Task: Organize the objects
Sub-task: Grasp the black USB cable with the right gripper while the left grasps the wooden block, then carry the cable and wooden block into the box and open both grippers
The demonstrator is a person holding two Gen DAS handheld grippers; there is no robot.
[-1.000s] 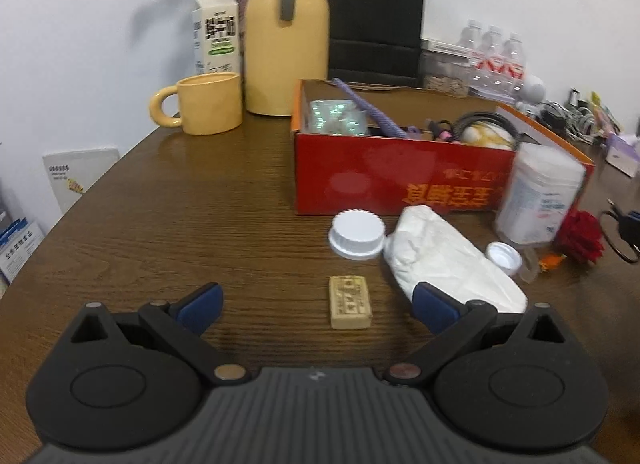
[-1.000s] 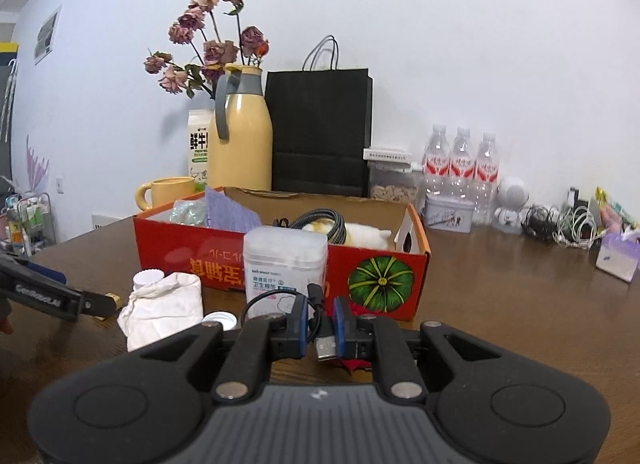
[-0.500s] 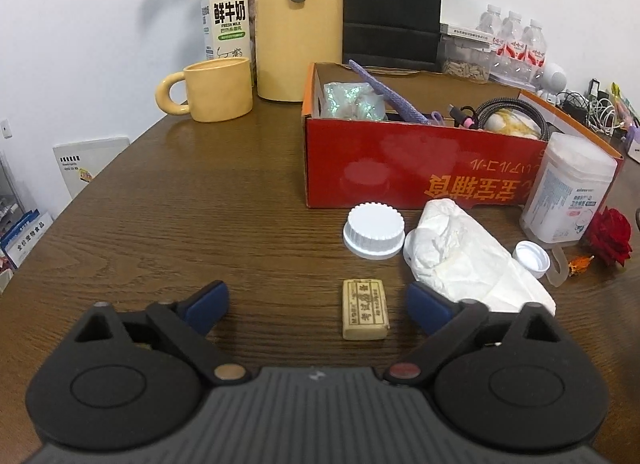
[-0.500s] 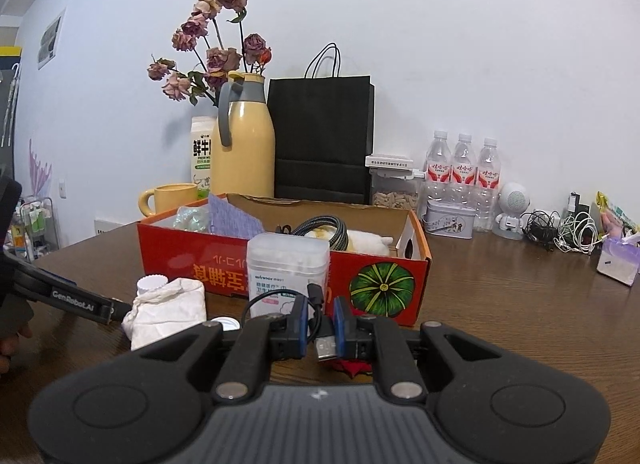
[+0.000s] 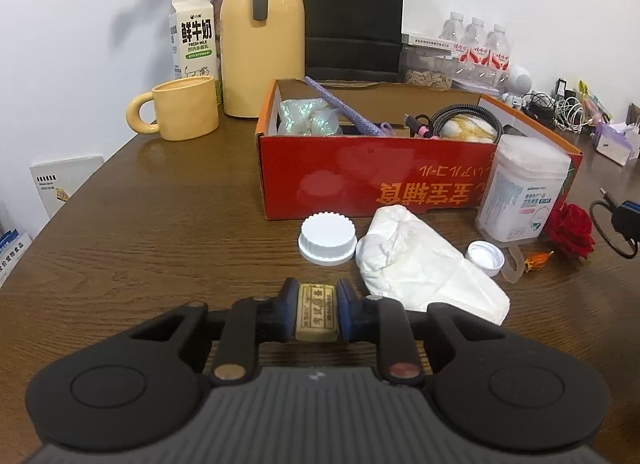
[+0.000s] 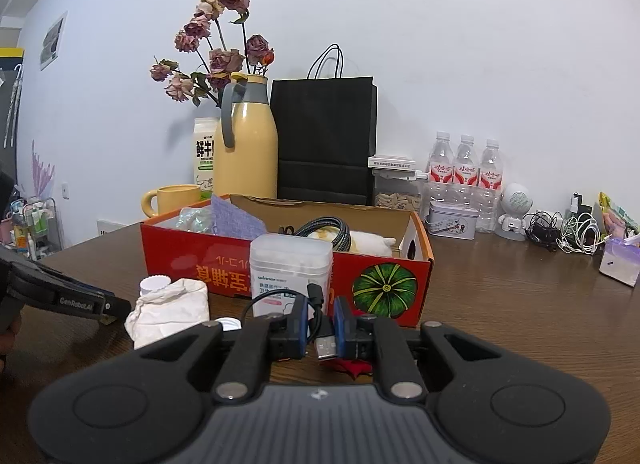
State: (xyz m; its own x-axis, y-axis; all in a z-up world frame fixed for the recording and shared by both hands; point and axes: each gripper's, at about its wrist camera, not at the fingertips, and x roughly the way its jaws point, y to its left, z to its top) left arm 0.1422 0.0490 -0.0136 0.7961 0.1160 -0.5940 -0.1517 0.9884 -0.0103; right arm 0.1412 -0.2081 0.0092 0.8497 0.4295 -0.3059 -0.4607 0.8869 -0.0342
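My left gripper point(image 5: 317, 314) is shut on a small tan eraser block point(image 5: 317, 310) low over the wooden table. Ahead stand a white jar lid point(image 5: 327, 239), a crumpled white cloth point(image 5: 420, 260) and an open red cardboard box point(image 5: 376, 179) holding several items. My right gripper point(image 6: 321, 328) is shut on a short black USB cable point(image 6: 320, 320), held above the table in front of the red box point(image 6: 280, 268). The left gripper also shows at the left of the right wrist view point(image 6: 80, 302).
A clear cotton-swab tub point(image 5: 524, 191), a small white cap point(image 5: 485, 258) and a red fabric rose point(image 5: 570, 229) lie right of the cloth. A yellow mug point(image 5: 180, 108), yellow thermos point(image 5: 262, 31), milk carton point(image 5: 194, 41), black bag point(image 5: 352, 11) and water bottles point(image 5: 478, 47) stand behind.
My left gripper moved forward and closed its open fingers on the eraser block. My right gripper rose slightly, still holding the cable.
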